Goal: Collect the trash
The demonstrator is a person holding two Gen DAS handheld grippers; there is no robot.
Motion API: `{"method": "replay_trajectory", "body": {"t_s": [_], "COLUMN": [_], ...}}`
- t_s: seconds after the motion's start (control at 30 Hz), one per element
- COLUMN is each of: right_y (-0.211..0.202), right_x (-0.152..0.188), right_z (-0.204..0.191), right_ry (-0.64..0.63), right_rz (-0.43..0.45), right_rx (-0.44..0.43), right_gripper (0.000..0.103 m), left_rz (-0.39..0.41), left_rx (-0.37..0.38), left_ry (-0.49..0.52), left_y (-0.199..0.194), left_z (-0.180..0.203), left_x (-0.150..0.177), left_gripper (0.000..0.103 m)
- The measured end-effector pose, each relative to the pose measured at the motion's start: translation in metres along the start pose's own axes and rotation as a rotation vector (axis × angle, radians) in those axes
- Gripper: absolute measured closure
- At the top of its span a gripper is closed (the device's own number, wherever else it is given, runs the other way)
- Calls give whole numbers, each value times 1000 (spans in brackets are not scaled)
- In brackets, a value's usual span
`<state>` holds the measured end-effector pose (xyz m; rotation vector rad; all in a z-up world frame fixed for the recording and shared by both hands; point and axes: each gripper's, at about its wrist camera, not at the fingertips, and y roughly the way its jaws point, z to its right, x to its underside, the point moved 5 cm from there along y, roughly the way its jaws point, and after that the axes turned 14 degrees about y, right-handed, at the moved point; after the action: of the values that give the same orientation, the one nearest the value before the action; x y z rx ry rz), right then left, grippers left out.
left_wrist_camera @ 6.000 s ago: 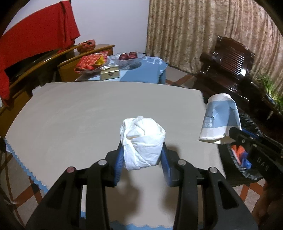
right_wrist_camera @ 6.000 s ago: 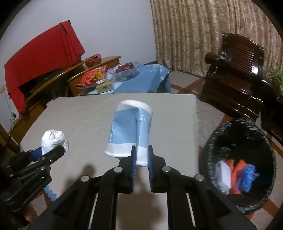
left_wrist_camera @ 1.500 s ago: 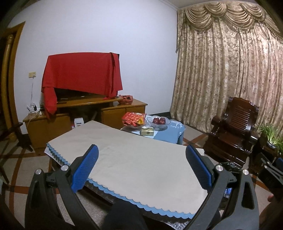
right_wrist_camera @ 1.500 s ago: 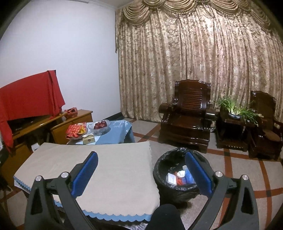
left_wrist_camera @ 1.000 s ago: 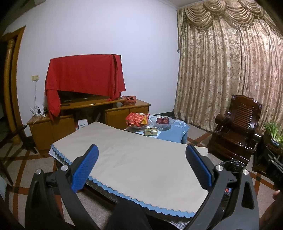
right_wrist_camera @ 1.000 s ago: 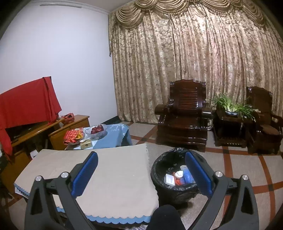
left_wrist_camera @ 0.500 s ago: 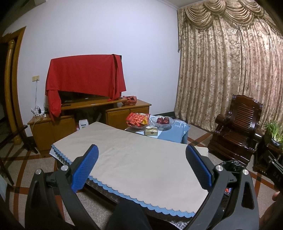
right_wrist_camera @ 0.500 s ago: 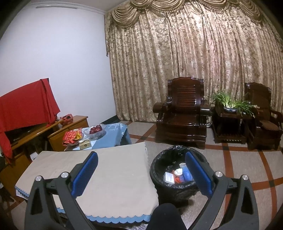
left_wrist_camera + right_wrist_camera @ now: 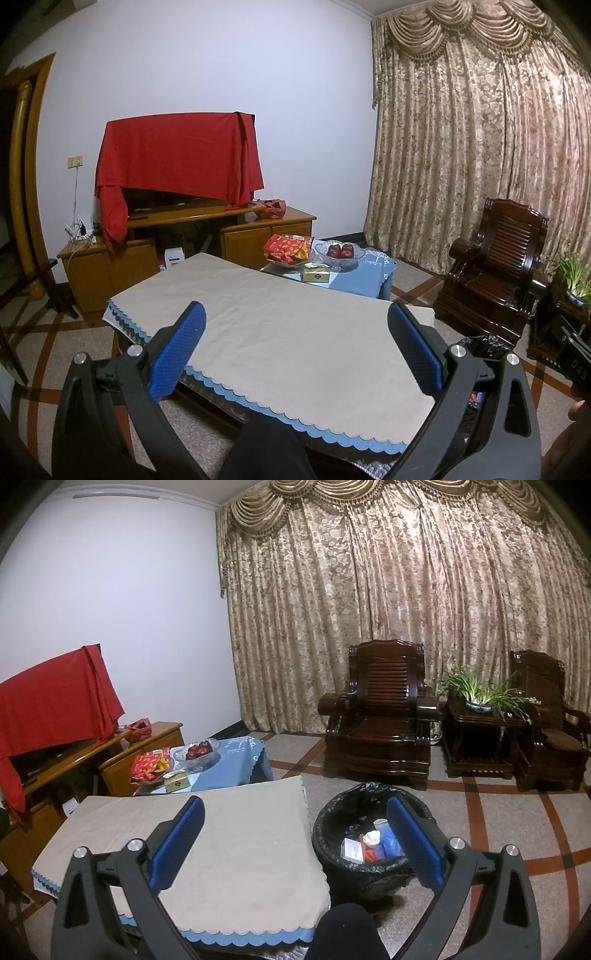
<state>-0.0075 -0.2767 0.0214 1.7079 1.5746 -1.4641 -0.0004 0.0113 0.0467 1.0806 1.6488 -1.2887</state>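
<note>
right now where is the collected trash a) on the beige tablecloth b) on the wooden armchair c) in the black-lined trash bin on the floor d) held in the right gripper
c: the white and blue scraps lie inside the black-lined trash bin beside the beige-clothed table.

The trash (image 9: 373, 843) lies heaped in the black-lined bin (image 9: 332, 823) on the floor just beside the tabletop: a white crumpled wad, a white box, a blue-and-white cup and orange scraps.
</note>
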Motion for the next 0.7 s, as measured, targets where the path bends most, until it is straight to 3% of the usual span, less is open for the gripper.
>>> {"method": "replay_trajectory", "body": {"t_s": [0.7], "right_y": [-2], "right_x": [2], "right_z": [3], "right_ry": [3], "right_rz": [-2], "right_rx": [3], "right_gripper": [6], "left_rz": [-1], "left_rx": [-1], "left_ry": [-11], "left_y": [-3], "left_z": [3], "left_x": [3], "left_gripper": [7]}}
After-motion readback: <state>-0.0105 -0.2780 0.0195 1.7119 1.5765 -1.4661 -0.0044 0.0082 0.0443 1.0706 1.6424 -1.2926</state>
